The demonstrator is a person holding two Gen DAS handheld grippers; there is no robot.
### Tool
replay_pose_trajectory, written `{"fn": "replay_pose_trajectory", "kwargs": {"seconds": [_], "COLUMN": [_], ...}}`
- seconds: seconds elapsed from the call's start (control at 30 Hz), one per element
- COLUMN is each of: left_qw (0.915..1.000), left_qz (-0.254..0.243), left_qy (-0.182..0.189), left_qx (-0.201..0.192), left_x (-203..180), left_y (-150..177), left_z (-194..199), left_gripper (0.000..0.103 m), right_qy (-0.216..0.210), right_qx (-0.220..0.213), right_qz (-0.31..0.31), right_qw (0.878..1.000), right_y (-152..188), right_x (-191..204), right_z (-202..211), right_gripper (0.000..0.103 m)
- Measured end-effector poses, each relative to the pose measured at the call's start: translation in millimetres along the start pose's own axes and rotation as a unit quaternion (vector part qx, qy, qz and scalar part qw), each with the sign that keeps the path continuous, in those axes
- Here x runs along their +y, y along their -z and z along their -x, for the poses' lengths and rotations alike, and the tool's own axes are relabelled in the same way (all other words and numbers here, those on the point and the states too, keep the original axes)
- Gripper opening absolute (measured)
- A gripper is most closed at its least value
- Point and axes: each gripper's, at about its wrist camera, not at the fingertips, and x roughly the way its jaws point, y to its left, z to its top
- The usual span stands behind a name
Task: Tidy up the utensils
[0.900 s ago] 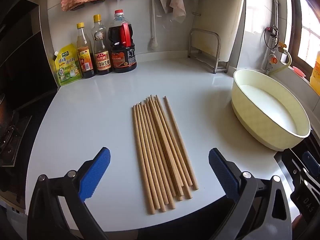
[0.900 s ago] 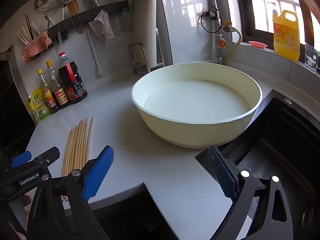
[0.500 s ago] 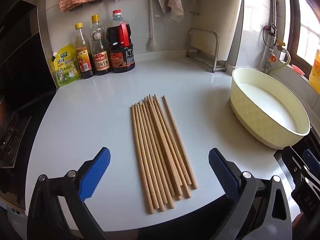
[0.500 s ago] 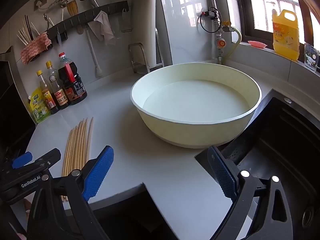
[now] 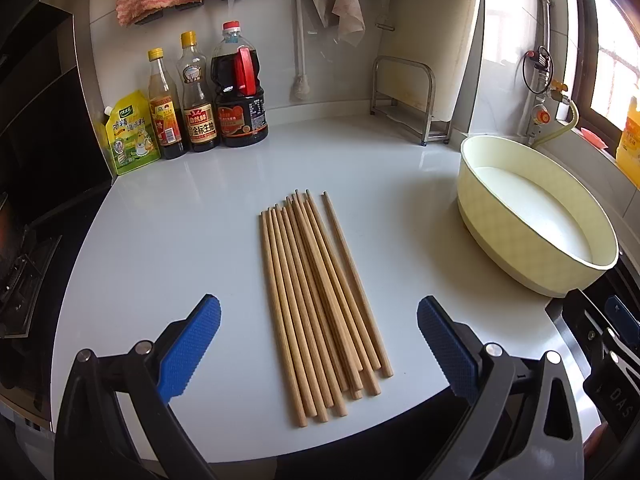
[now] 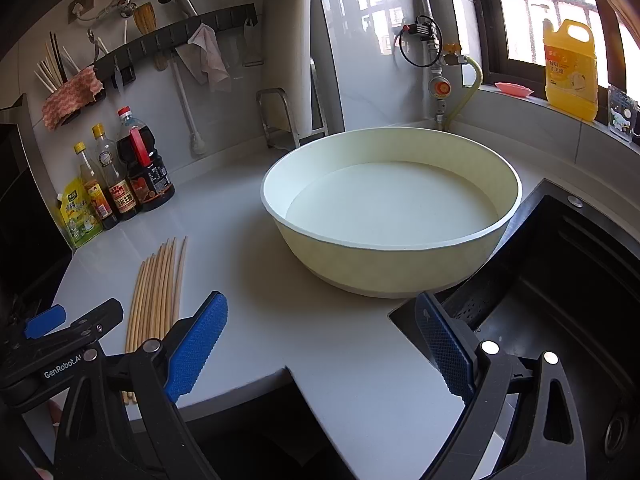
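Left gripper (image 5: 318, 330) hung jaws wide and empty over the near end of the chopsticks (image 5: 320, 300), which lay bundled mid-counter toward the front edge of the counter (image 5: 180, 240); right gripper (image 6: 320, 340) was also spread and empty near the sink corner, facing the basin (image 6: 392, 208). Main risk: loose round sticks roll or splay when pinched, some off the front edge. Basin looked filled, probably water; sauce bottles (image 5: 200, 96) at the back-left corner were clear.

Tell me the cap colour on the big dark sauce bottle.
Red, on the big dark sauce bottle; clearest in the left wrist view.
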Motion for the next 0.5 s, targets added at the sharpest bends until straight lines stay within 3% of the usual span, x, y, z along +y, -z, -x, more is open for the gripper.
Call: {"fn": "replay_pose_trajectory", "kwargs": {"seconds": [0.5], "left_qw": [1.0000], "left_qz": [-0.001], "left_qy": [-0.002], "left_qx": [-0.002], "left_x": [3.0], "left_y": [0.6], "left_z": [2.4], "left_gripper": [0.097], "right_qy": [0.000], "right_qx": [-0.002], "right_qz": [0.001], "right_qw": [1.000], "right_y": [-1.3], "right_x": [1.8], "right_z": [0.5], "right_gripper": [0.091]}}
